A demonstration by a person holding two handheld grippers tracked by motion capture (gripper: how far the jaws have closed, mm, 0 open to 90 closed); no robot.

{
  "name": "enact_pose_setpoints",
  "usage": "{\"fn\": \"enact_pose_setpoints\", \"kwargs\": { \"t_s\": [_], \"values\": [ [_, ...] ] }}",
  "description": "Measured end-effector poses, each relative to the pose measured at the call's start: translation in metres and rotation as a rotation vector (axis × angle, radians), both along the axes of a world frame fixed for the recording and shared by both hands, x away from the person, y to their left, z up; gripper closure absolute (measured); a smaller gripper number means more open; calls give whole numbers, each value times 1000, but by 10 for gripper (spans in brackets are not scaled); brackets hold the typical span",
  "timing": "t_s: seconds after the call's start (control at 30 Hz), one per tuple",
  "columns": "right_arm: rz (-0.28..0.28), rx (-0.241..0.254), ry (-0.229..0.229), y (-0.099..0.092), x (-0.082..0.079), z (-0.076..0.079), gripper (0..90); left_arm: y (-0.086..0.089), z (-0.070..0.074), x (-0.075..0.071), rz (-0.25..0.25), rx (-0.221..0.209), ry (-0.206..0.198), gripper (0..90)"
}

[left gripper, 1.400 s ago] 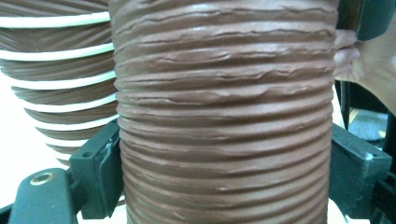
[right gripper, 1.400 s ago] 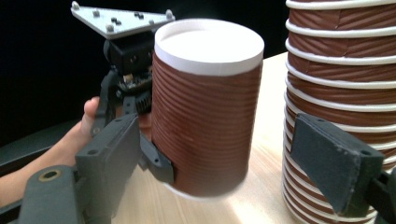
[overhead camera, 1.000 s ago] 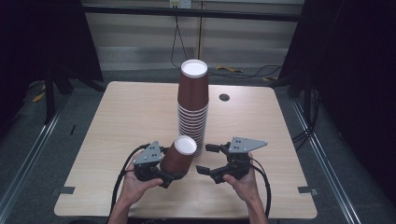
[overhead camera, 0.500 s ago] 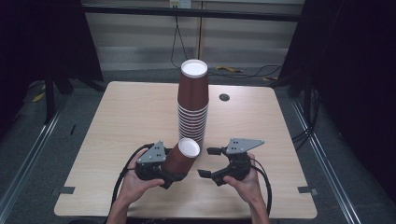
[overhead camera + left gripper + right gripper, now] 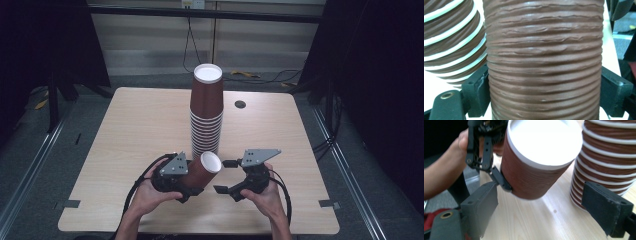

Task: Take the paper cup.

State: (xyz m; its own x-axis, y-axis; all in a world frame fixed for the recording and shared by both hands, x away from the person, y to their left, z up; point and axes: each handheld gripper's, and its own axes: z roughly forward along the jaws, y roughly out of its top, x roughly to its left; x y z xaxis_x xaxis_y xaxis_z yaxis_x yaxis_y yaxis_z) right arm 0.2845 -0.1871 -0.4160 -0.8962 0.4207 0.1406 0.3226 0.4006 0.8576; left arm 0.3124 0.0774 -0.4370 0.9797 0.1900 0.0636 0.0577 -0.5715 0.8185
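A brown ribbed paper cup [image 5: 201, 172] with a white rim lies tilted in my left gripper [image 5: 194, 180], its mouth turned toward the right gripper. In the left gripper view both black jaws press on the sides of the cup [image 5: 544, 62]. My right gripper [image 5: 225, 176] stands open just to the right of the rim. In the right gripper view the cup [image 5: 536, 162] hangs above the table ahead of the right gripper [image 5: 546, 205], not between its jaws. One of the left gripper's fingers [image 5: 501, 181] shows on the cup's side. A tall stack of brown cups [image 5: 206, 112] stands behind both grippers.
The light wooden table [image 5: 140, 125] has a small dark hole [image 5: 240, 104] at the back right. The stack's lower rims show close by as the stack [image 5: 451, 37] in the left gripper view and the stack [image 5: 604, 157] in the right gripper view. Dark floor and rails surround the table.
The left gripper has carried the cup a little to the right and tipped it further, so its rim now sits closer to the right gripper. The right gripper has stayed in place.
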Motion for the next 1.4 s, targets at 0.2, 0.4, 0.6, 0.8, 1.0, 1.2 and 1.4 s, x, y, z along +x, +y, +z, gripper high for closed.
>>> {"fn": "enact_pose_setpoints", "kwargs": {
  "t_s": [0.2,0.4,0.6,0.8,1.0,1.2,1.4],
  "values": [
    [8,-61,3,3,1,0,152,-1,0,1,-11,27,4,145],
    [39,-99,26,7,3,-1,163,-4,-2,-1,-40,73,-1,147],
    [53,-143,40,10,5,-3,164,-10,-1,-7,-21,178,-34,148],
    [67,-164,49,11,7,-5,164,-17,0,-8,-45,214,-32,148],
    [79,-226,53,13,9,-5,206,-19,2,-6,-69,276,-31,145],
    [102,-262,61,15,13,-4,189,-22,5,-7,-86,325,-56,147],
    [110,-321,63,20,17,-4,189,-23,6,-5,-110,377,-62,146]
  ]
}}
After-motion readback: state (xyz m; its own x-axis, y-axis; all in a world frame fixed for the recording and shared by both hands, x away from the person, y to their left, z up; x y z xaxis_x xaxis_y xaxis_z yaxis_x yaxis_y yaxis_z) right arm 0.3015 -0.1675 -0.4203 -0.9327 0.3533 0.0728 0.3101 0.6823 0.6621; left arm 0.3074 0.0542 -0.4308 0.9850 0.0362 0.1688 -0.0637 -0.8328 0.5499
